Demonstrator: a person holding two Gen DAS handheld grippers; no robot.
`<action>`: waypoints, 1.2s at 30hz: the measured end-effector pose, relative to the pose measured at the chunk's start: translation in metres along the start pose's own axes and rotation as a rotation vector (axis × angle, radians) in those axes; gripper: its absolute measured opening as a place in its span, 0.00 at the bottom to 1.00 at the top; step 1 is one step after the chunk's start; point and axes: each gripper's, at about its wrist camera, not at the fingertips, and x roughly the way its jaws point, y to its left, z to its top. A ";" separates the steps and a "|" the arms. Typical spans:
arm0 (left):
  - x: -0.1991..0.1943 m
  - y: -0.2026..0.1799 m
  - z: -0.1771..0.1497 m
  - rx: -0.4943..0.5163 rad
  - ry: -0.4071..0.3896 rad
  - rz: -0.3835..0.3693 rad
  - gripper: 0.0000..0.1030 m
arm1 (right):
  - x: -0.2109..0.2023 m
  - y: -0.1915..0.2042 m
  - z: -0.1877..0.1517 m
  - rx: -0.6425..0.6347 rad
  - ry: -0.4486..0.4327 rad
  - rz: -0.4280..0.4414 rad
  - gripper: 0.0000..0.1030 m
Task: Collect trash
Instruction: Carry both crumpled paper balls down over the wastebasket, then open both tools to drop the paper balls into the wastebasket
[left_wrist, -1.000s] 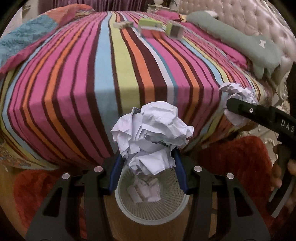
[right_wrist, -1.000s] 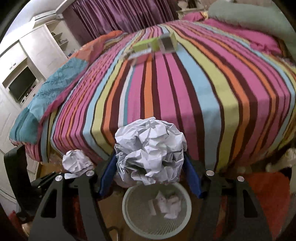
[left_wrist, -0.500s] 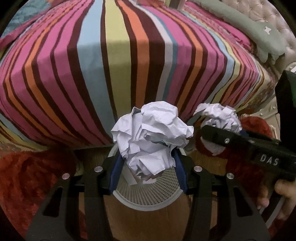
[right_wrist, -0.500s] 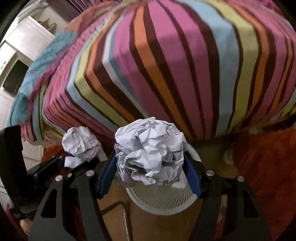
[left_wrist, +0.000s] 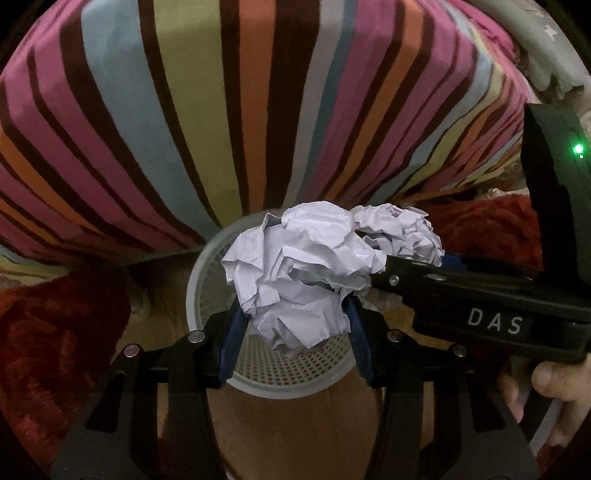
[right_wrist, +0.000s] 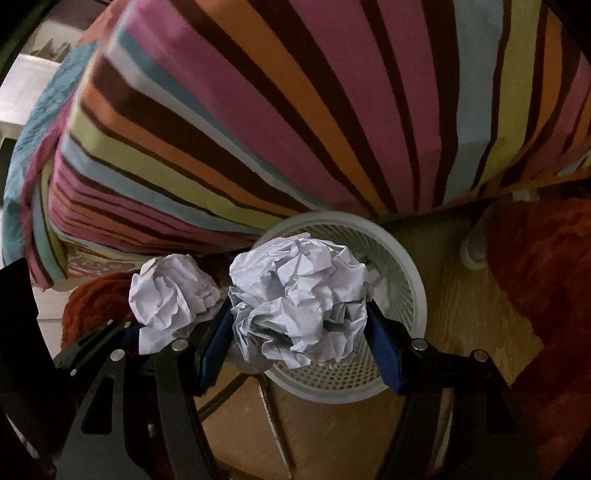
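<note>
My left gripper (left_wrist: 293, 325) is shut on a crumpled white paper ball (left_wrist: 299, 273), held between its blue pads just above the round white mesh bin (left_wrist: 291, 380). My right gripper (right_wrist: 299, 325) is shut on a second crumpled paper ball (right_wrist: 299, 299), over the same bin (right_wrist: 413, 288). The two balls hang side by side: the right gripper's ball (left_wrist: 402, 229) shows at the right of the left wrist view, and the left gripper's ball (right_wrist: 170, 295) at the left of the right wrist view. The bin's inside is mostly hidden by the paper.
The bin stands on a wooden floor (left_wrist: 314, 435) right against the foot of a bed with a striped cover (left_wrist: 258, 92). Red fluffy rugs (left_wrist: 48, 350) (right_wrist: 546, 295) lie on both sides. A hand (left_wrist: 554, 376) grips the right tool's handle.
Both grippers have sunk toward the bin and tipped downward, still clamped on their paper balls. The two balls have drawn close together, and the bed top has left view.
</note>
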 end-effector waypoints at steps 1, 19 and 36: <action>0.004 0.003 0.001 -0.014 0.014 -0.006 0.49 | 0.003 -0.002 0.000 0.010 0.008 0.000 0.62; 0.074 0.025 -0.002 -0.147 0.264 0.003 0.49 | 0.062 -0.024 0.001 0.157 0.190 -0.034 0.62; 0.106 0.035 -0.006 -0.213 0.364 0.052 0.76 | 0.086 -0.032 0.000 0.217 0.239 -0.083 0.75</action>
